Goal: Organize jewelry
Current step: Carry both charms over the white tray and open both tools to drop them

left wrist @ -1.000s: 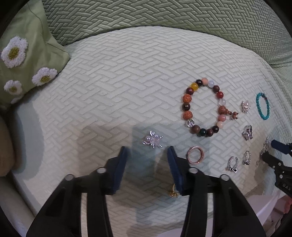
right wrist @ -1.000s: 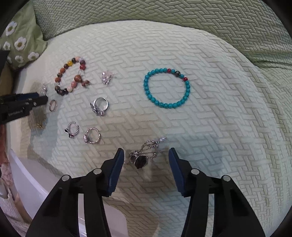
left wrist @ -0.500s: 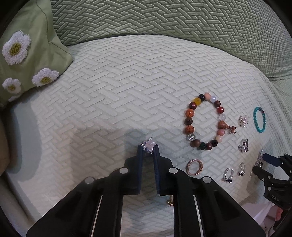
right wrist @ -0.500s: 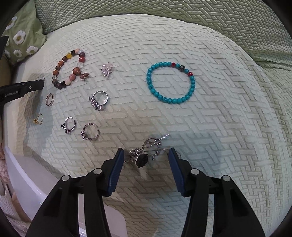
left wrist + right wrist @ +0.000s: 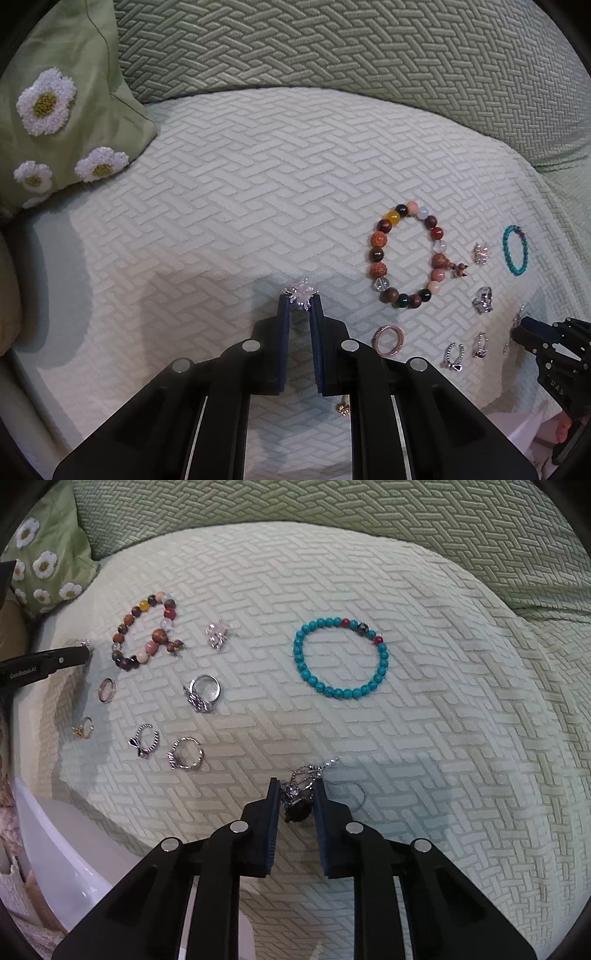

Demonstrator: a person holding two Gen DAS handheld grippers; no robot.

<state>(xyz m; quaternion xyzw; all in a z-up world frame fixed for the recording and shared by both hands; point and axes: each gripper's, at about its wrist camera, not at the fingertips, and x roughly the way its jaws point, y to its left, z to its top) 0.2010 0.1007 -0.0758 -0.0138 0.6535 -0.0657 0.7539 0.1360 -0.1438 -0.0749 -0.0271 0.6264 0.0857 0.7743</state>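
Left wrist view shows your left tool [image 5: 300,308] pinching a sparkly brooch [image 5: 303,294], your right tool [image 5: 295,795] closing on a dark necklace [image 5: 301,794], while bracelets and rings still lie on the cushion [image 5: 461,720].

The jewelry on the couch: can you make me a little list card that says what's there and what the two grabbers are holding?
surface: pale green woven couch cushion
left hand-held gripper: shut on a small silver flower charm
right hand-held gripper: jaws closing, a tangled silver necklace between them
bracelets: one of mixed brown and orange beads, one turquoise
rings lying loose: five
other loose piece: small clear charm
pillow: green with white daisies
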